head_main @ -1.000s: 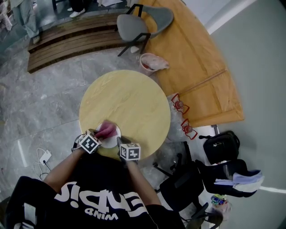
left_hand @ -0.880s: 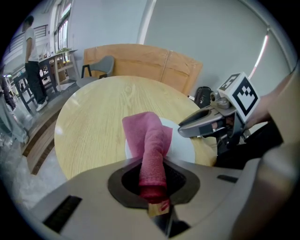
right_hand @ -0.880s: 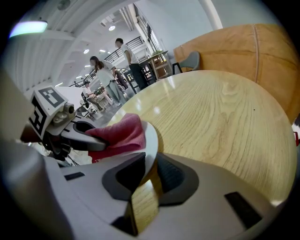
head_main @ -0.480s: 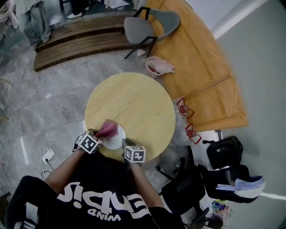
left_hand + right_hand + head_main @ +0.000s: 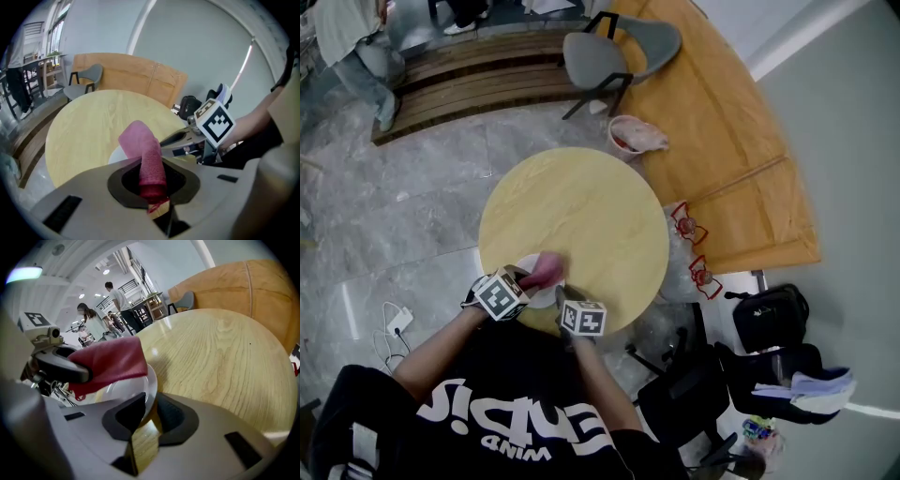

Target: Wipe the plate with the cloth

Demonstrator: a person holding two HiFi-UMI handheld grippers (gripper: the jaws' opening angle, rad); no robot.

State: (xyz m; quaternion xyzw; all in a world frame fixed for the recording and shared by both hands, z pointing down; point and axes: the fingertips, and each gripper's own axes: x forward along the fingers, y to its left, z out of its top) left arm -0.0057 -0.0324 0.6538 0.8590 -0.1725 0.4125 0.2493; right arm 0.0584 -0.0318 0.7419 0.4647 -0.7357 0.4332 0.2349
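Though half under cloth, plate at table edge.

Office lounge: round table, grey chair

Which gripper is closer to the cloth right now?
Left. The left gripper clamps the cloth; the right gripper grips the plate rim beside it.

A black short-sleeved T-shirt with large white block lettering is worn. The grey moulded left gripper and right gripper are each topped by a white cube printed with black square markers.
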